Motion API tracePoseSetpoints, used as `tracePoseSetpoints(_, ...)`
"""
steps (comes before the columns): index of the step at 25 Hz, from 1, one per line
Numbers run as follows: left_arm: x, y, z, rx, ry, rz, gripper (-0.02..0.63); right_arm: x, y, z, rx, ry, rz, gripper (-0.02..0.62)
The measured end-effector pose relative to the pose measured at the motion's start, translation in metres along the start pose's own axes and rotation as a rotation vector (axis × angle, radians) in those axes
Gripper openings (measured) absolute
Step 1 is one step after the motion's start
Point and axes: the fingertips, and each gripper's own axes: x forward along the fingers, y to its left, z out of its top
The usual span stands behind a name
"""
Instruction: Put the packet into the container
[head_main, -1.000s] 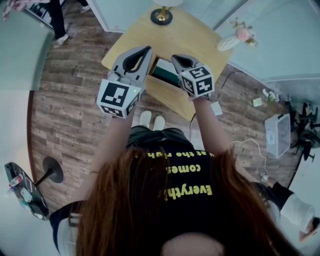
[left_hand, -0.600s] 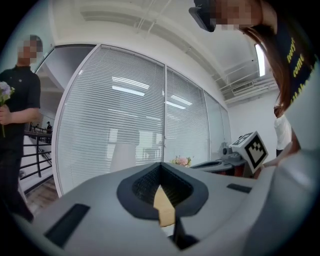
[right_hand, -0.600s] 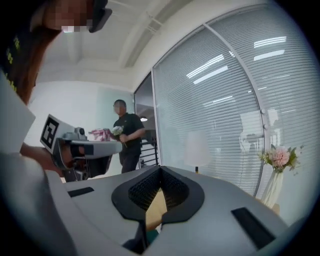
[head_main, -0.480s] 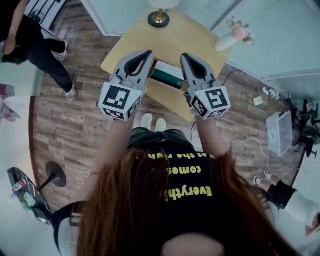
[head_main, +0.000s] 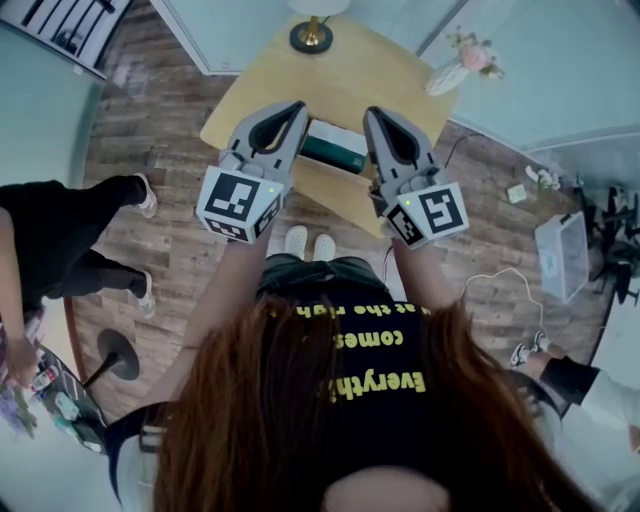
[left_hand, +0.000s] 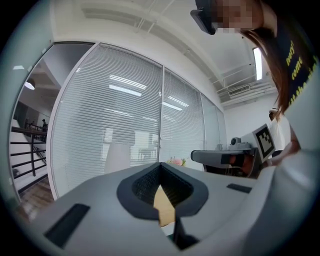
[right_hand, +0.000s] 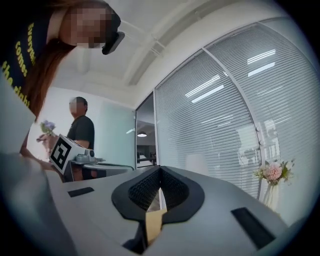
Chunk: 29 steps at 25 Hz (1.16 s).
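Left gripper (head_main: 292, 108): held level above the wooden table (head_main: 340, 70), jaws clenched tip to tip, nothing between them. Right gripper (head_main: 375, 116): held level beside it, well apart from it, jaws likewise clenched and empty.

Container (head_main: 335, 150): on the table close to its near edge, between the two grippers and below them. It shows white on the far side and dark green on the near side. The packet cannot be told apart from the container in the head view, and neither gripper holds it.

Far edge of the table: a lamp base (head_main: 312, 37). Far right corner: a vase of flowers (head_main: 455, 72). On the floor to the right: a clear bin (head_main: 563, 255). At the left, a second person (head_main: 60, 240) in dark clothing.
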Motion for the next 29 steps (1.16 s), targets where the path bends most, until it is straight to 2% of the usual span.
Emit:
tracePoseSetpoints(7, 0.002, -0.003, 0.002, 0.001, -0.007, -0.017, 0.0, 0.0, 0.001, 0.002, -0.033, 0.001, -0.01, 0.014)
tracePoseSetpoints(29, 0.0, -0.011, 0.008, 0.005, -0.021, -0.036, 0.0, 0.002, 0.007, 0.004, -0.027, 0.0, -0.005, 0.014)
